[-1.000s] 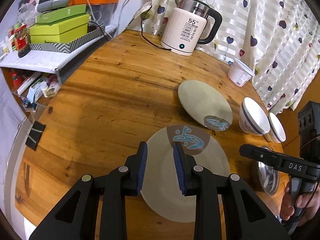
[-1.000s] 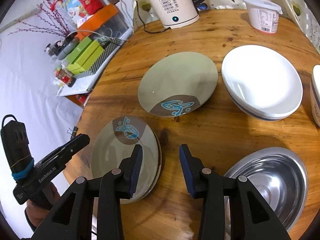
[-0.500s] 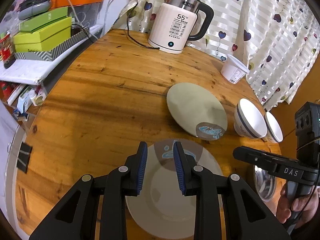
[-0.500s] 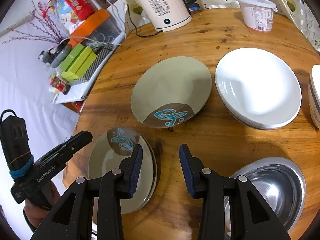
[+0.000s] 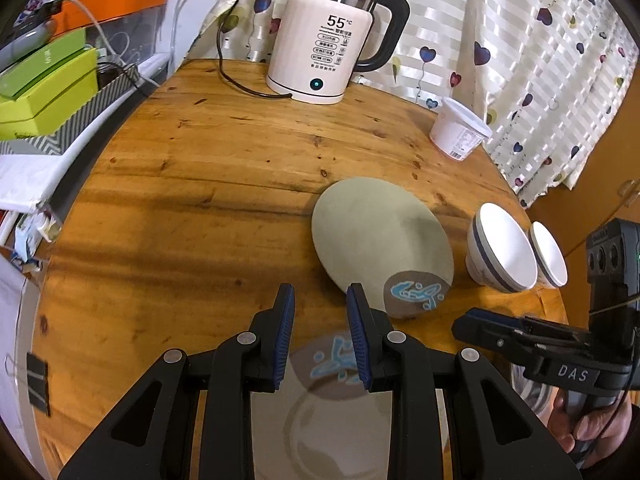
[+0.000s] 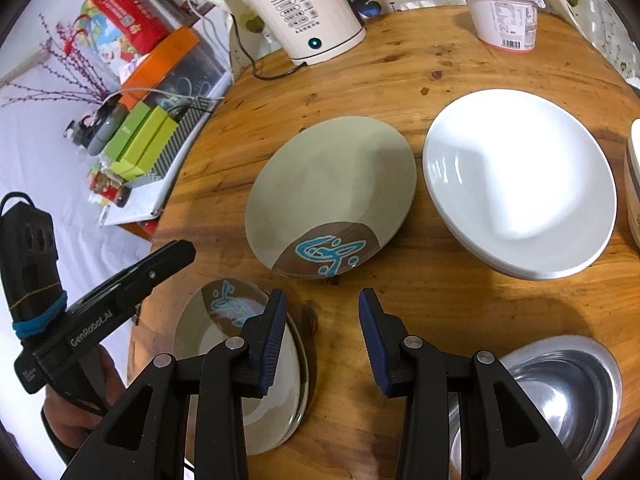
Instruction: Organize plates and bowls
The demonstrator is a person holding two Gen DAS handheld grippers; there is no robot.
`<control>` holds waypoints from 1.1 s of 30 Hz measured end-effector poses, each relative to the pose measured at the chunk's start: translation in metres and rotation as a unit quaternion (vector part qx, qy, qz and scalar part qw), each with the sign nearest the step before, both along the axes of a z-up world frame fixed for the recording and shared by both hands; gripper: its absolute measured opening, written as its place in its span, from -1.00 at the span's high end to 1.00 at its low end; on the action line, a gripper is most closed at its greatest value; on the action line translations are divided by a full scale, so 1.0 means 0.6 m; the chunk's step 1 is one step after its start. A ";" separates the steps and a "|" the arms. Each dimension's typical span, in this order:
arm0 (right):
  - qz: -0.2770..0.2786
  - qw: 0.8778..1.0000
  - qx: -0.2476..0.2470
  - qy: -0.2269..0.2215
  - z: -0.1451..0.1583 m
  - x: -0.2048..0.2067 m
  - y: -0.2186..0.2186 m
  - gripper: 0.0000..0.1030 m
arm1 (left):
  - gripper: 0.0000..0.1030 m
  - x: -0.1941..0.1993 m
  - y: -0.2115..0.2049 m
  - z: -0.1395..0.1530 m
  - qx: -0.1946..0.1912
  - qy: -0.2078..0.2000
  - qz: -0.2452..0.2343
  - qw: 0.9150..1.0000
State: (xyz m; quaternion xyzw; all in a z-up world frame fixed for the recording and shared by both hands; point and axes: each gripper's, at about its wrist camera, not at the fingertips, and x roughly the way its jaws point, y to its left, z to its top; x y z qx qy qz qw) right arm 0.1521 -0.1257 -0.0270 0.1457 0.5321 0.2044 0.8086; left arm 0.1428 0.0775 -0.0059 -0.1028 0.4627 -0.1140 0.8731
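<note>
A grey-green plate with a blue motif [image 5: 336,404] lies at the table's near edge, under my left gripper [image 5: 320,334], which is open with nothing between its fingers. In the right wrist view this near plate [image 6: 224,344] seems to rest on another one. A second grey-green plate [image 5: 380,240] [image 6: 332,196] sits mid-table. Behind it to the right lies a stack of white plates [image 6: 520,180]. Two white bowls with blue stripes [image 5: 502,254] stand right of the second plate. My right gripper [image 6: 322,338] hovers open over bare wood between the near plate and a steel bowl [image 6: 560,392].
A cream electric kettle [image 5: 332,44] with its cord and a white tub [image 5: 460,130] stand at the back of the round wooden table [image 5: 200,200]. Green boxes and clutter [image 5: 44,92] fill a shelf to the left. A heart-print curtain [image 5: 520,40] hangs behind.
My left gripper has moved forward over the near plate, which now sits lower in its view, and the far plate is closer. The right gripper has rolled slightly and stayed about where it was.
</note>
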 end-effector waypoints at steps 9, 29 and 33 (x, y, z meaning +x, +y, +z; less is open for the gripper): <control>-0.014 1.000 -0.001 0.006 -0.009 0.017 0.001 0.27 | 0.46 0.043 -0.009 -0.015 -0.003 0.012 -0.026 1.000; -0.035 0.999 -0.008 0.016 -0.023 0.047 0.003 0.27 | 0.46 0.115 -0.019 -0.056 -0.028 0.047 -0.042 0.998; -0.042 0.999 -0.010 0.019 -0.027 0.052 0.003 0.26 | 0.46 0.121 -0.024 -0.058 -0.026 0.046 -0.048 0.997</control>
